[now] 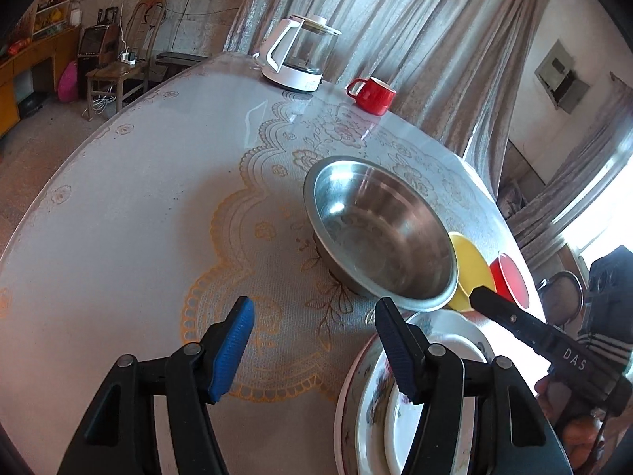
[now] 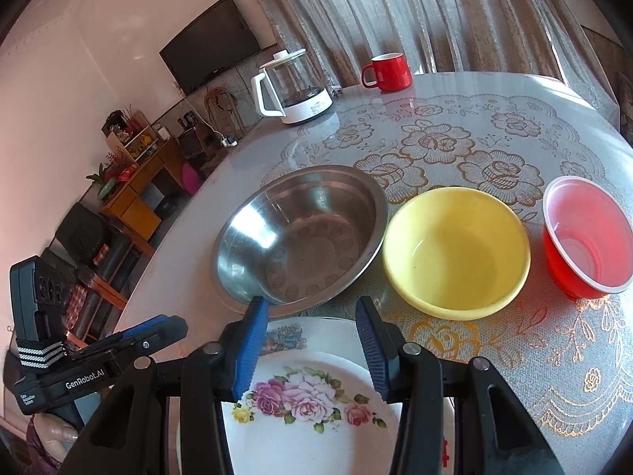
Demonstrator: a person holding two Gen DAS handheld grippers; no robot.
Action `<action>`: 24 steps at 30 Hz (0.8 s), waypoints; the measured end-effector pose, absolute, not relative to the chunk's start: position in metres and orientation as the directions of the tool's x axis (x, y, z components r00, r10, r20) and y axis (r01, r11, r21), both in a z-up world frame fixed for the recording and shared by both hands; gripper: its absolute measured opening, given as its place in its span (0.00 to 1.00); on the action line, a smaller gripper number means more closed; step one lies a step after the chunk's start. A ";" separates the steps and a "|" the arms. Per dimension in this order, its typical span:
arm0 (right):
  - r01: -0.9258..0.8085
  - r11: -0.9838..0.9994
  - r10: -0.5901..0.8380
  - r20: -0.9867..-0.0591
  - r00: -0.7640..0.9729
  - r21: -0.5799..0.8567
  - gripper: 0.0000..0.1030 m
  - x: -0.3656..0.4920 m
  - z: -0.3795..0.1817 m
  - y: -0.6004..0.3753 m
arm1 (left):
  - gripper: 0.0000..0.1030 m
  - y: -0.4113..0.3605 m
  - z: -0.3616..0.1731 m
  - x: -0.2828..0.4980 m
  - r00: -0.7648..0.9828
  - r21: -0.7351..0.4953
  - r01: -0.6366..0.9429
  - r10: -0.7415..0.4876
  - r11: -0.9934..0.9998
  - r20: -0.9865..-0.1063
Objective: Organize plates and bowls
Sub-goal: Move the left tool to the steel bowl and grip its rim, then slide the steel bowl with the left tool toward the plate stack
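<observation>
**Right wrist view: plates stacked near, bowls lined up behind**

Right wrist view, notes. Right gripper [image 2: 308,350] hangs over the flowered plate [image 2: 312,403], jaws spread, nothing between the blue pads. That plate lies on a larger plate [image 2: 289,334] whose rim shows beyond it: small on large, a stable stack, likely the plates' intended spot at the near edge of the table [image 2: 514,126].

Bowls sit in a row just behind, left to right: steel bowl [image 2: 300,237], yellow bowl [image 2: 455,253], red plastic bowl [image 2: 585,237]. All upright, none nested yet. Steel and yellow rims look touching or nearly so; red stands a little apart. Largest at left suggests nesting into it, judging by size order.

Left gripper [image 1: 312,348], in its own view, also gapes open and empty, its right finger over the plate stack, left finger over bare tablecloth.

Far side: kettle [image 2: 292,87] and red mug [image 2: 387,71], well apart from the work.
</observation>
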State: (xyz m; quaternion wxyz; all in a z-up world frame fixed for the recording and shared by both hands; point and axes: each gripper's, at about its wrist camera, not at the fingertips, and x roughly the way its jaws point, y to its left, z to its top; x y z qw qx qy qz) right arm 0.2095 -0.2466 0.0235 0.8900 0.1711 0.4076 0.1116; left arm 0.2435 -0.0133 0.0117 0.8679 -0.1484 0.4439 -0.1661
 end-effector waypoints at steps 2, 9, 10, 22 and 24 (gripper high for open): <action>-0.045 0.911 0.343 -0.691 0.636 0.410 0.45 0.217 0.020 -0.246 | 0.56 -0.014 0.014 0.255 0.562 -0.416 0.154 -0.425 0.896 -0.709; -0.006 0.898 0.353 -0.709 0.610 0.441 0.47 0.238 0.005 -0.244 | 0.50 -0.027 0.012 0.297 0.565 -0.399 0.148 -0.408 0.905 -0.717; 0.000 0.898 0.351 -0.714 0.605 0.441 0.47 0.240 0.003 -0.244 | 0.46 -0.029 0.008 0.304 0.551 -0.394 0.141 -0.403 0.908 -0.731; 0.001 0.929 0.303 -0.762 0.573 0.370 0.33 0.260 -0.008 -0.233 | 0.16 -0.029 -0.011 0.308 0.526 -0.430 0.140 -0.435 0.892 -0.731; -0.010 0.926 0.315 -0.758 0.570 0.378 0.30 0.259 -0.008 -0.230 | 0.17 -0.018 -0.011 0.298 0.533 -0.445 0.126 -0.439 0.887 -0.723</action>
